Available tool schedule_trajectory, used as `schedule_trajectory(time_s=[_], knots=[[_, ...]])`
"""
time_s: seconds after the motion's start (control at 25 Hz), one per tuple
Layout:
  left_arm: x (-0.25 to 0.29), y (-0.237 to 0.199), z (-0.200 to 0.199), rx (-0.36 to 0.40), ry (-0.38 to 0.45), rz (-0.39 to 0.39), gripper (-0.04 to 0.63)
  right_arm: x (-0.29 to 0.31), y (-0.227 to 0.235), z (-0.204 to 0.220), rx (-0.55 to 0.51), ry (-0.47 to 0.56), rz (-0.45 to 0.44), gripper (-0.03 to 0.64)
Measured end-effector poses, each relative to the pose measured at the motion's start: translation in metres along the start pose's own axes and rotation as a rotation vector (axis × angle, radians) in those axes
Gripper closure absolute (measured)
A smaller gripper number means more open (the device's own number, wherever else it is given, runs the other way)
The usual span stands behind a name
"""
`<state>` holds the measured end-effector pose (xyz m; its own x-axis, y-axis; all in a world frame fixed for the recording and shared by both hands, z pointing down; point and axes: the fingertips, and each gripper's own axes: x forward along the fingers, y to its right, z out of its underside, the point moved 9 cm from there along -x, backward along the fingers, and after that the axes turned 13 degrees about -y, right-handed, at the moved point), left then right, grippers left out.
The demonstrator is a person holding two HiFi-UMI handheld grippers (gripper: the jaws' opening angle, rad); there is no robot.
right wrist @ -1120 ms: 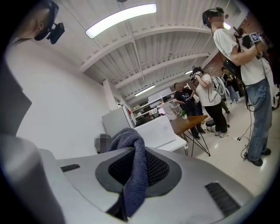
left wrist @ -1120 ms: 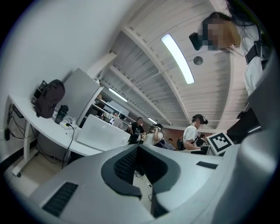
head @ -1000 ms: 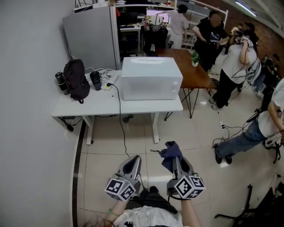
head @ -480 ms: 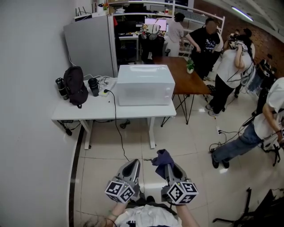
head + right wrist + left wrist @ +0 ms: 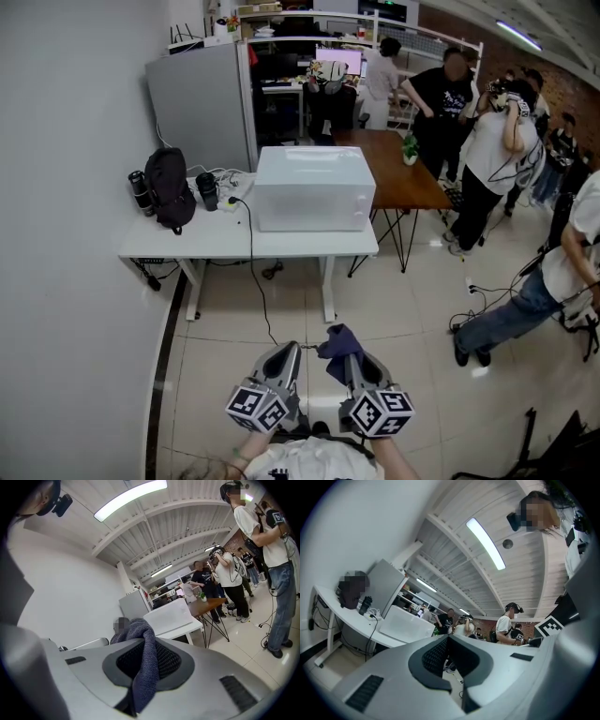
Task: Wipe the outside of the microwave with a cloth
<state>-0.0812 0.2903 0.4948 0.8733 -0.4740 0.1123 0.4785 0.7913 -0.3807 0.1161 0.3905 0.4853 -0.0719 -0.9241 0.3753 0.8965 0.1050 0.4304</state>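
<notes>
The cloth (image 5: 143, 658) is a dark blue-grey knit, bunched and pinched in the right gripper (image 5: 147, 667), which is closed on it. The left gripper (image 5: 449, 653) is pressed together with nothing in it. The microwave (image 5: 314, 187) is a plain white box on a white bench (image 5: 187, 246), at 12 o'clock from both grippers and well apart from them. A black backpack (image 5: 172, 187) stands on the bench at the microwave's 9 o'clock. The floor (image 5: 225, 347) is pale tile. Several people (image 5: 492, 155) stand at 2 o'clock beside a brown table (image 5: 408, 178).
</notes>
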Motion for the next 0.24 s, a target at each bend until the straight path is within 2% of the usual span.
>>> schedule_trajectory(time_s=[0.24], knots=[[-0.001,0.0027,-0.0038,-0.009,0.011,-0.001,0.609,0.0043,-0.0021,0.0036,-0.014,-0.015,-0.011,0.546]])
